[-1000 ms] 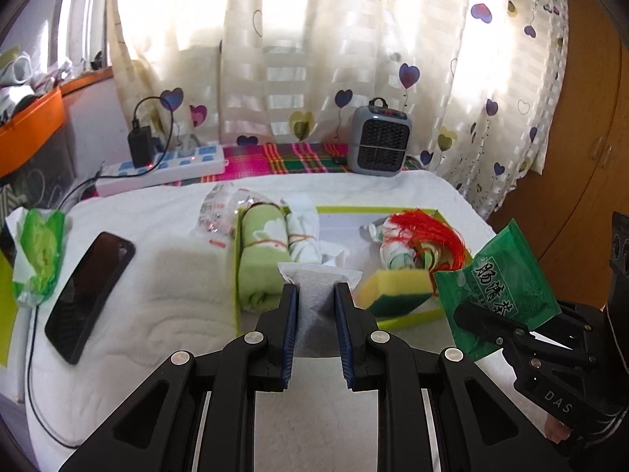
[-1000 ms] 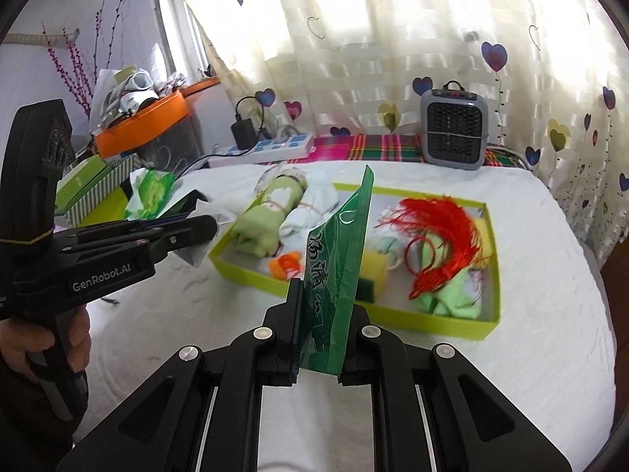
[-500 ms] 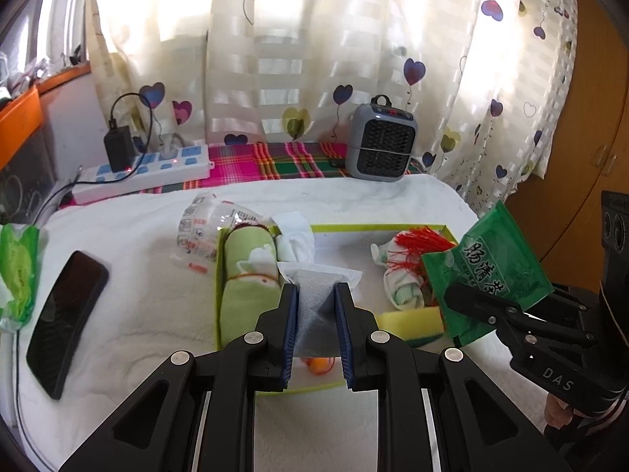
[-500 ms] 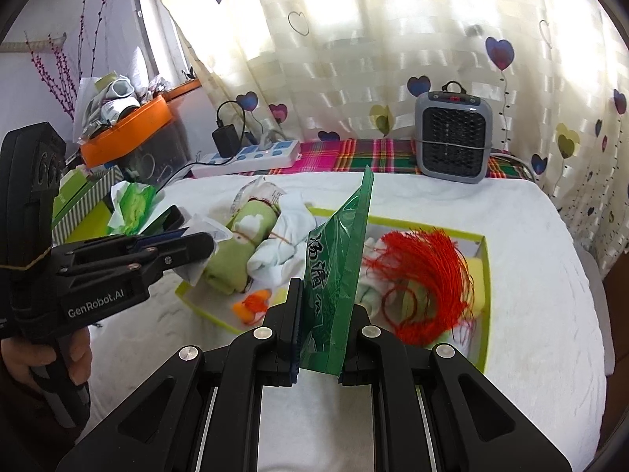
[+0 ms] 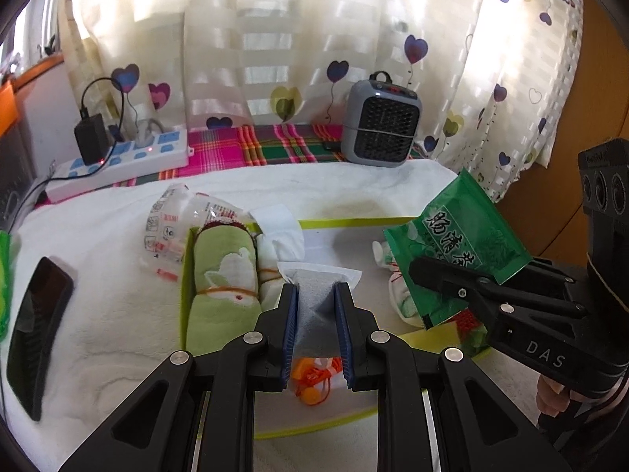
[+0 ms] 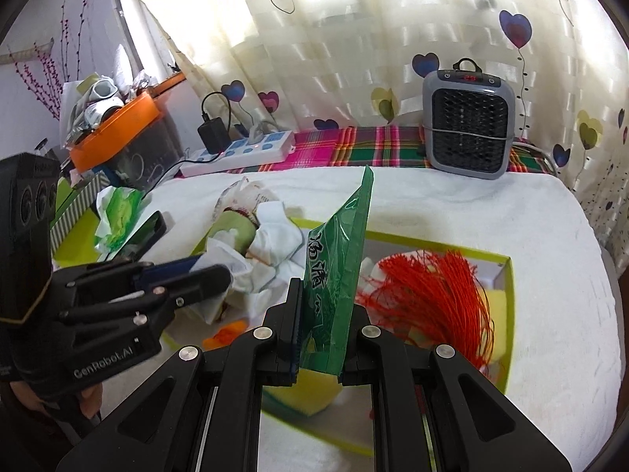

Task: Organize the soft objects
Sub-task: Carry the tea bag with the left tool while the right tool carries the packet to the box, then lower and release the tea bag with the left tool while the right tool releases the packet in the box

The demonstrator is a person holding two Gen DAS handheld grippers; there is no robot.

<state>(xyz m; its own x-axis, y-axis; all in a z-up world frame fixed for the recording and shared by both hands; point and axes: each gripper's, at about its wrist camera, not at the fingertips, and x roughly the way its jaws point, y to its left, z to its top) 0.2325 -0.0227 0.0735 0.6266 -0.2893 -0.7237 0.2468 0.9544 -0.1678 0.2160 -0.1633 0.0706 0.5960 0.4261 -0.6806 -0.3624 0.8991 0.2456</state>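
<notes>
The left gripper [image 5: 316, 295] pointed steeply down over the near part of a shallow yellow-green tray [image 5: 346, 221], its fingers [image 5: 290, 314] clamped on a flat white-and-grey sachet [image 5: 314, 295] that stood upright between the blue pads. The right gripper [image 6: 322, 306] sloped down at much the same angle over the tray's right half, its fingers [image 6: 294, 314] closed on the lower edge of a green foil packet [image 6: 338, 251], which rose edge-on toward the curtain. In the left wrist view that gripper came in from the right, part of a hand [image 5: 552, 395] showing beneath its handle, the packet tilted above the tray. The tray lay on a white blanket [image 5: 118, 314] covering the table. Inside it, at the left end, sat a rolled green towel [image 5: 224, 283] bound with a rubber band, a white cloth roll [image 5: 275, 244] just beside it, and a small orange thing [image 5: 314, 385] near the front wall. A red tassel [image 6: 432, 295] spread across the right end over a yellow sponge [image 6: 499, 310]. Outside the tray, a dark phone [image 5: 37, 334] lay to the left and a clear printed bag [image 5: 177, 228] touched the tray's far left corner.
</notes>
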